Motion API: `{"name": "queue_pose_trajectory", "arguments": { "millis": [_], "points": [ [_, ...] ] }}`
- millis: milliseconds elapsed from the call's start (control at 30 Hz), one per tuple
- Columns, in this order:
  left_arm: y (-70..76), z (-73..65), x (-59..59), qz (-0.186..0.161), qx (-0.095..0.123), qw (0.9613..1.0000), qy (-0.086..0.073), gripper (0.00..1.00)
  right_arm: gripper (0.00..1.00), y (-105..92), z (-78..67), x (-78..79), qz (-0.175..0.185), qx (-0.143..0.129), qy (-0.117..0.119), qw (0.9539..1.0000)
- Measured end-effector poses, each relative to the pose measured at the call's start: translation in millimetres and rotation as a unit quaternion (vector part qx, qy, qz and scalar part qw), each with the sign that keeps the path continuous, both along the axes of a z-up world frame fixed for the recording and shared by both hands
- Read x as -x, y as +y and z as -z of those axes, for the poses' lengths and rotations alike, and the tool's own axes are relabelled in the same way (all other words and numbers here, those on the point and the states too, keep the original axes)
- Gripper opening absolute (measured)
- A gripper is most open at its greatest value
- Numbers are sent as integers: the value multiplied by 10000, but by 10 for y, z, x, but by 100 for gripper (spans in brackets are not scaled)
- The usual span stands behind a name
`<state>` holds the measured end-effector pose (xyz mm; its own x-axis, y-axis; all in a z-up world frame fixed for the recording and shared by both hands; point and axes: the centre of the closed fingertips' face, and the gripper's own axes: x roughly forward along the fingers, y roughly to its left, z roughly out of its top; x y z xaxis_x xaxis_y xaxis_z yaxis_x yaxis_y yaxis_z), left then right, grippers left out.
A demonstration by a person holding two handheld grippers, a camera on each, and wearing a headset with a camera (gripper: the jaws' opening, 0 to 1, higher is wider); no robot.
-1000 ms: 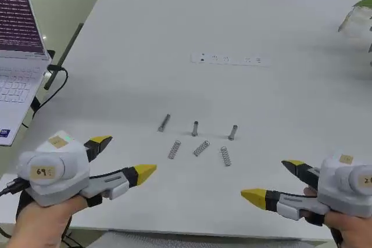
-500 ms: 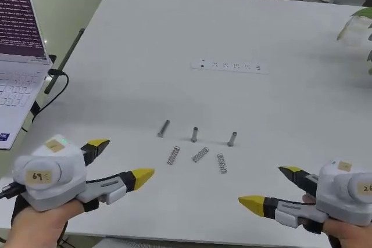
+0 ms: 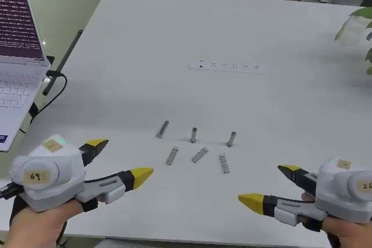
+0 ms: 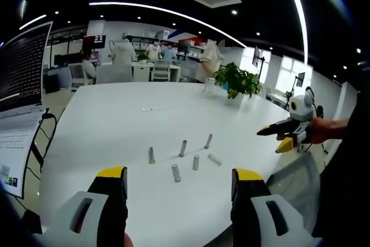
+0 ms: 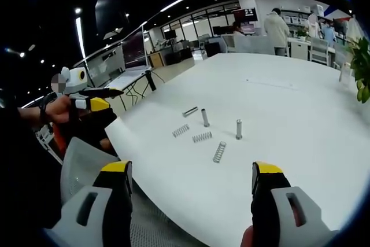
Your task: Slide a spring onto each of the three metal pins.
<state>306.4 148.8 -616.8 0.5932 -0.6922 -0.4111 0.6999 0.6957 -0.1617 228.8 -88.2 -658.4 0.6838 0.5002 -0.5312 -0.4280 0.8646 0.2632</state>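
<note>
Head view: three pins (image 3: 193, 135) stand mid-worktop (image 3: 279, 108), three springs (image 3: 199, 154) lying loose just at their 6 o'clock. Left tongs (image 3: 123, 157) and right tongs (image 3: 267, 185) hover spread at 7 and 5 o'clock. Left gripper view – jaws apart, springs at 12 o'clock. Right gripper view – likewise.

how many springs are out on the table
3: left spring, middle spring and right spring, lying in a row just on the near side of the pins. None looks hidden.
</note>
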Motion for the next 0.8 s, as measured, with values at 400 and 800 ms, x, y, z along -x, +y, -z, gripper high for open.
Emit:
{"name": "queue_pose_trajectory", "arguments": {
  "millis": [400,800],
  "points": [
    [33,9,-26,-69,26,10000,36,69,84,-1,16,-2,19,-2,17,10000],
    [34,17,-106,-57,14,10000,37,67,82,-28,31,9,102,-13,36,9999]
  ]
}}
